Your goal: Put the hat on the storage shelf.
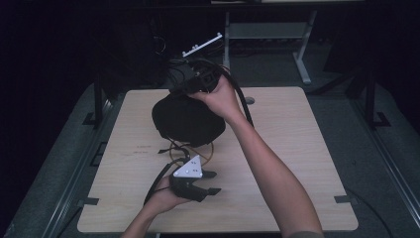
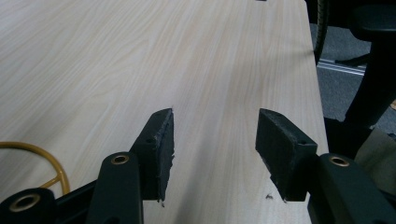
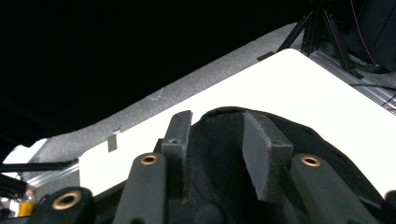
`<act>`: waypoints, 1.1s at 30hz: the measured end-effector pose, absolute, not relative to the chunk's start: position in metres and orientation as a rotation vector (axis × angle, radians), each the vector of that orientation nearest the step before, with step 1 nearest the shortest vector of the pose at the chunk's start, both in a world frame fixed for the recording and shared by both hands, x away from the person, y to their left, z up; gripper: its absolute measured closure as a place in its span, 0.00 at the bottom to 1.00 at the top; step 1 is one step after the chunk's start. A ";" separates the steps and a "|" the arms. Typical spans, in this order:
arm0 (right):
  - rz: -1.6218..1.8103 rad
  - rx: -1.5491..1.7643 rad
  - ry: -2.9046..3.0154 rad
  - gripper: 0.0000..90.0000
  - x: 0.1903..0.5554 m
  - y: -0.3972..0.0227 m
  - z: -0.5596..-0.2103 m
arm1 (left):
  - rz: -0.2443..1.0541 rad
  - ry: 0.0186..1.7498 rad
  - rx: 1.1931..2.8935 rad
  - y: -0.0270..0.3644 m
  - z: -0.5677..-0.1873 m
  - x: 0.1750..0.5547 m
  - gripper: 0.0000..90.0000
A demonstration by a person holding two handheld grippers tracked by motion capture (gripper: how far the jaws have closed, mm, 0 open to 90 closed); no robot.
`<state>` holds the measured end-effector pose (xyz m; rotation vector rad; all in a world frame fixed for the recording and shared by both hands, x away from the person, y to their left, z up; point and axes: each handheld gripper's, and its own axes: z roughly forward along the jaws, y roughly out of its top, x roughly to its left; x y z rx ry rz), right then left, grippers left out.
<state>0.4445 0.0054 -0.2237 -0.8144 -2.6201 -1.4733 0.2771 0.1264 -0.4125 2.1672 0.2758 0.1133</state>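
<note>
Headgear, a black cap-like bundle (image 1: 187,119), lies at the upper middle of the high view on the pale wooden table (image 1: 297,163). The right gripper (image 1: 198,82) sits at its far rim; the right gripper view shows the black fabric (image 3: 219,163) between parted jaws, pads not visibly pressing it. The left gripper (image 1: 210,182) rests low in the frame, left of centre, jaws apart on nothing. Its own view adds a yellow cable loop (image 2: 44,161) at lower left and the table's right edge running up the frame, with grey floor beyond. Bare wood spreads right of the cap. Dark room surrounds the table.
</note>
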 end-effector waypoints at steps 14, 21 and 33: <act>-1.522 -0.866 -2.549 0.55 0.443 -0.035 -0.236 | 0.133 0.296 2.174 0.126 -0.415 0.276 0.44; -1.540 -0.907 -2.535 0.50 0.441 -0.055 -0.237 | 0.141 0.326 2.165 0.126 -0.415 0.277 0.39; -1.556 -0.968 -2.522 0.43 0.440 -0.087 -0.242 | 0.151 0.344 2.169 0.124 -0.416 0.278 0.32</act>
